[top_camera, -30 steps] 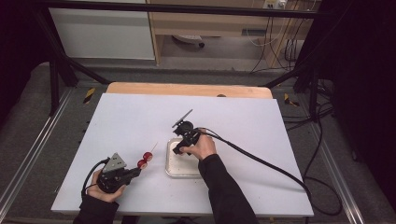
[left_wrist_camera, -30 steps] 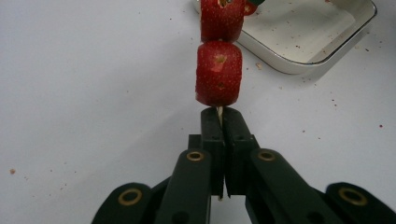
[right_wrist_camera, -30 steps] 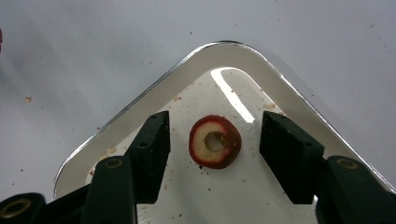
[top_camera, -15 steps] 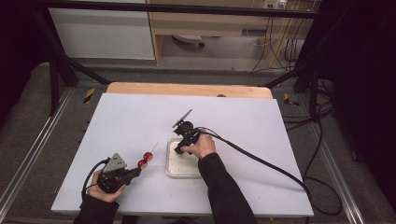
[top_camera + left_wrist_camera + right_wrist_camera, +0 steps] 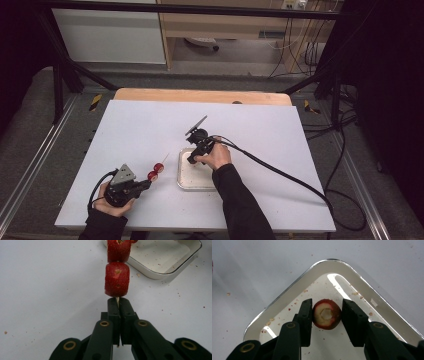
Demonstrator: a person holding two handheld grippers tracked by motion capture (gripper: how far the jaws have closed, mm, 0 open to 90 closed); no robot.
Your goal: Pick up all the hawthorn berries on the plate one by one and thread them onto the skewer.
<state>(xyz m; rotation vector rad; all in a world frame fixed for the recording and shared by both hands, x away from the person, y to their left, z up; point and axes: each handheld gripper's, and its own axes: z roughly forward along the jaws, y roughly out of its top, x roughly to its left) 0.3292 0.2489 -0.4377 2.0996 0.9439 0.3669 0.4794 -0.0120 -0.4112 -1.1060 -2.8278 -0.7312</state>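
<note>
Left tongs [image 5: 119,302] clenched on a thin wooden skewer [image 5: 117,299]; 2 strawberry pieces [image 5: 117,279] threaded just beyond the tips, held above the white counter [image 5: 150,130]. White tray [image 5: 160,265] past the berries, off to one side, dotted with crumbs.

Right tongs [image 5: 326,315] down inside a corner of the tray [image 5: 287,296], jaws parted around a cut strawberry slice [image 5: 327,314] with pale hollow centre. Slice touching one jaw, a slight gap at the other. Not yet gripped.

Seen from above: right tongs [image 5: 192,159] over tray, left tongs [image 5: 148,183] near it.
</note>
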